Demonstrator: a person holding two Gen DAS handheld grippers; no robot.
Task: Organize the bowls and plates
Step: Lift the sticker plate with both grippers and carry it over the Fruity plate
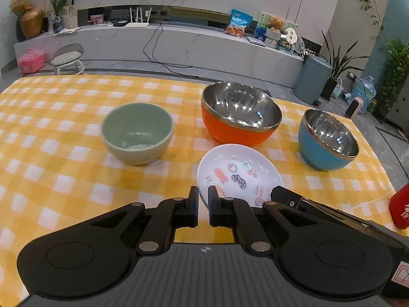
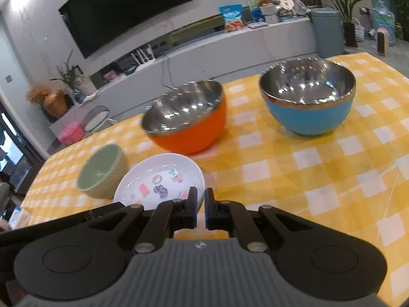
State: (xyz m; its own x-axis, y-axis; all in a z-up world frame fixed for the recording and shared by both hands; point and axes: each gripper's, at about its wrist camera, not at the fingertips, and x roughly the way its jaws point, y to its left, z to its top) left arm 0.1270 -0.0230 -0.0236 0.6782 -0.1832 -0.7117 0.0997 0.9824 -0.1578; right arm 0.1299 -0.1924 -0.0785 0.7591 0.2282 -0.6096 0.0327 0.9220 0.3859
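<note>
On the near rim of the plate (image 1: 237, 171), both grippers pinch, one at each side.
Left gripper (image 1: 203, 194) has its fingers narrowed onto the plate's edge at about 7 o'clock; right gripper (image 2: 200, 195) clamps the edge at about 4 o'clock, its black body showing at the plate's right in the left view. The plate sits on the checked cloth (image 1: 64, 133), just in front of the orange bowl (image 1: 240, 117), with the green bowl (image 1: 136, 133) at 10 o'clock and the blue bowl (image 1: 327, 140) at 2 o'clock. A good lift likely means raising both hands together, keeping the plate level, and clearing the orange bowl's rim before any stacking.
</note>
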